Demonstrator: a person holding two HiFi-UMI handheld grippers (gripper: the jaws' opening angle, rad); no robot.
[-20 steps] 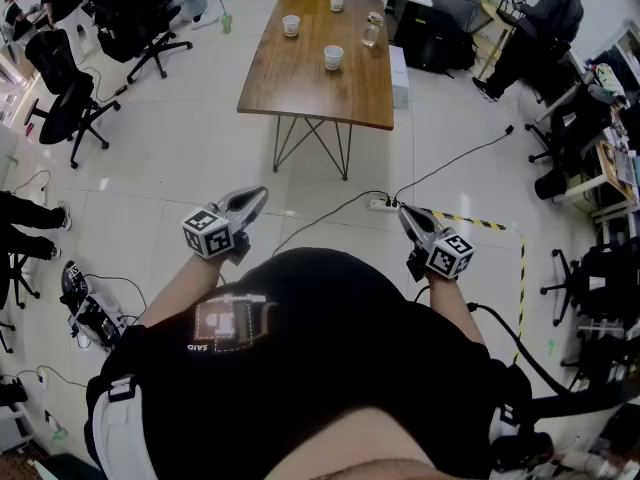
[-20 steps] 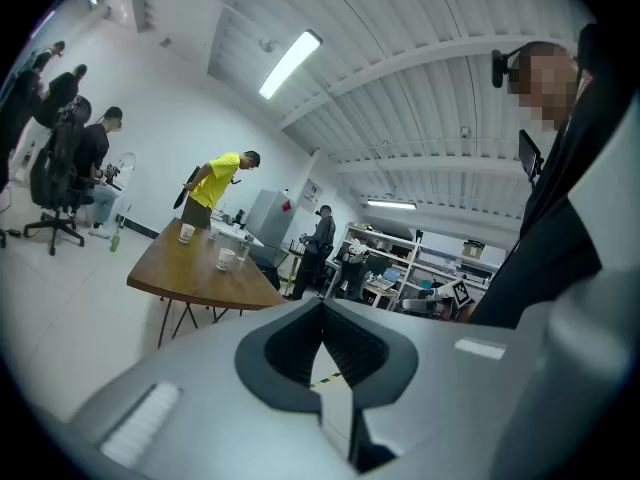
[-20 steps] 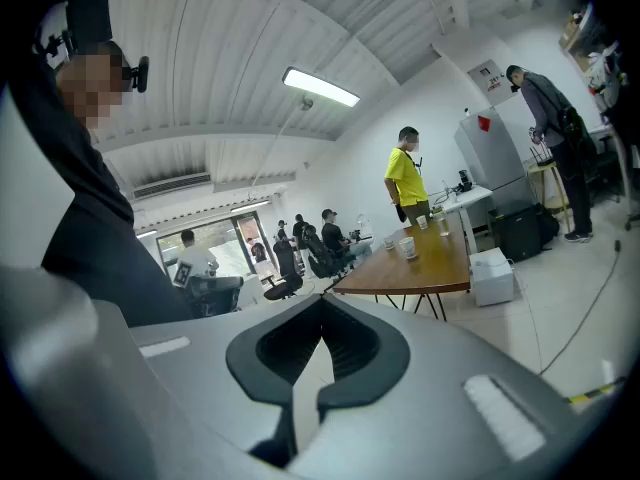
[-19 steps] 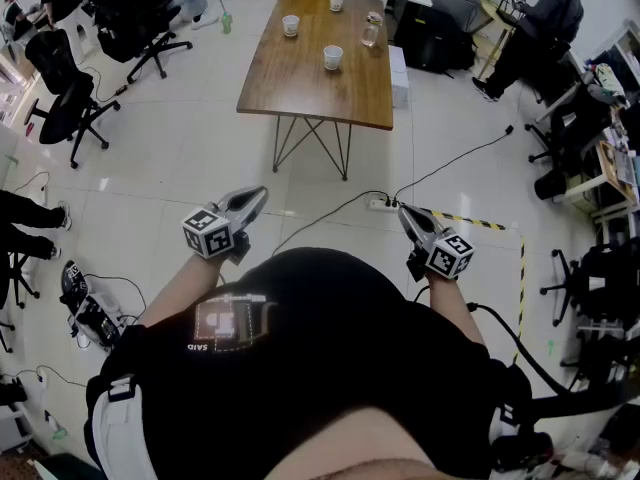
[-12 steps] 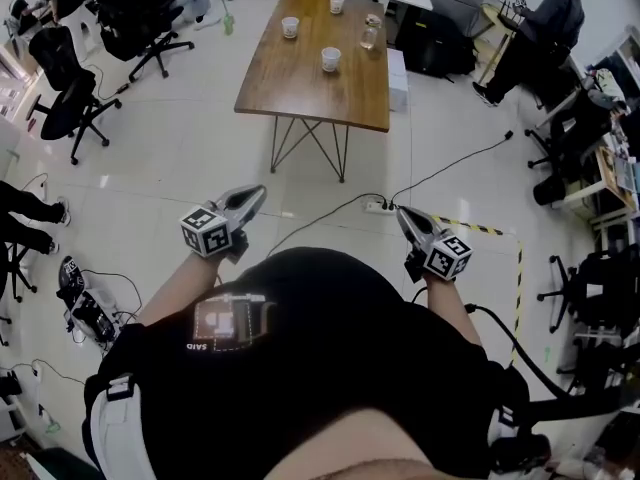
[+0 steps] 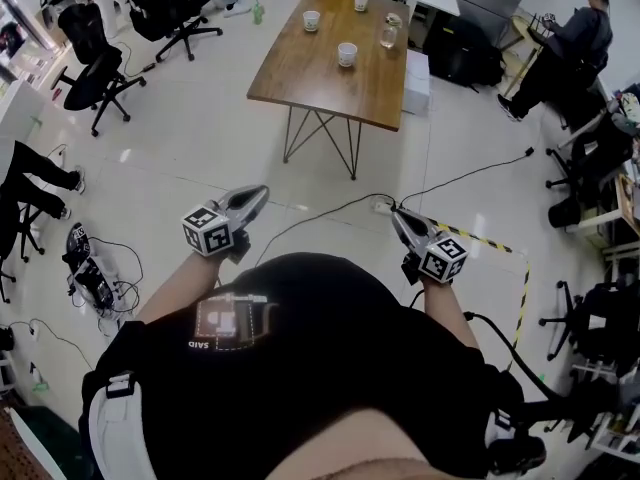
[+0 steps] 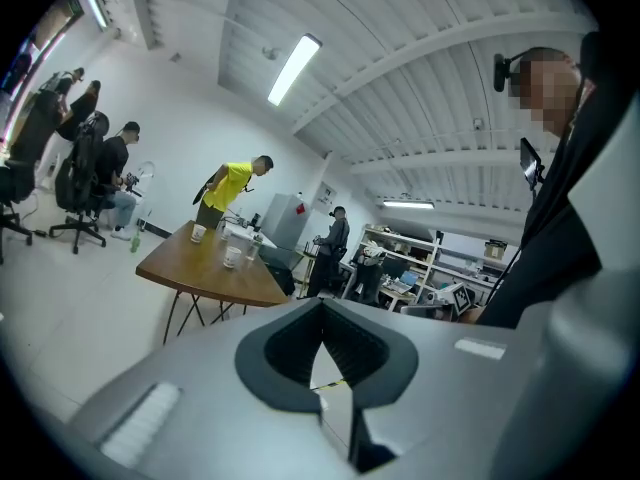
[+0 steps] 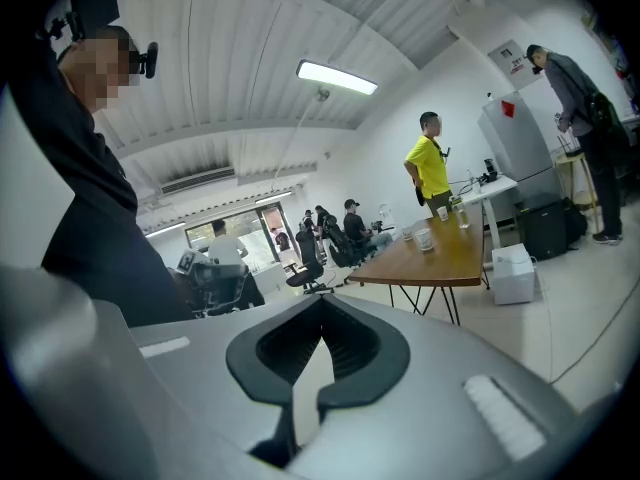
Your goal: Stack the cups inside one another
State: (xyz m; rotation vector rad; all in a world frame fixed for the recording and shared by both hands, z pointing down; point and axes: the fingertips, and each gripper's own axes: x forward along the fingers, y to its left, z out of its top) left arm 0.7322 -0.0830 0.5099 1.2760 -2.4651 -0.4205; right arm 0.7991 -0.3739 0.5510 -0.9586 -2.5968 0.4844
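Wooden table (image 6: pixel 322 76) bearing three cups (image 6: pixel 347 54) and a glass (image 6: pixel 389 34)

- A wooden desk (image 6: pixel 320 73) on thin black hairpin legs stands at the far side of the pale tiled floor (image 6: pixel 200 158).
- A white box (image 6: pixel 417 73) sits on the floor just beside the desk's right edge, with a black bag (image 6: pixel 465 60) further right.
- Black office chairs (image 6: pixel 88 66) are grouped at the far left.
- A person in dark clothes (image 6: pixel 572 40) sits at the far right.
- A white power strip (image 6: pixel 383 206) lies on the floor, nearer than the desk.
- Yellow-and-black tape (image 6: pixel 495 243) marks the floor on the right.
- A person in a yellow shirt (image 7: pixel 232 184) stands at the desk's far end.
- A long lamp (image 7: pixel 293 68) glows on the ribbed ceiling.
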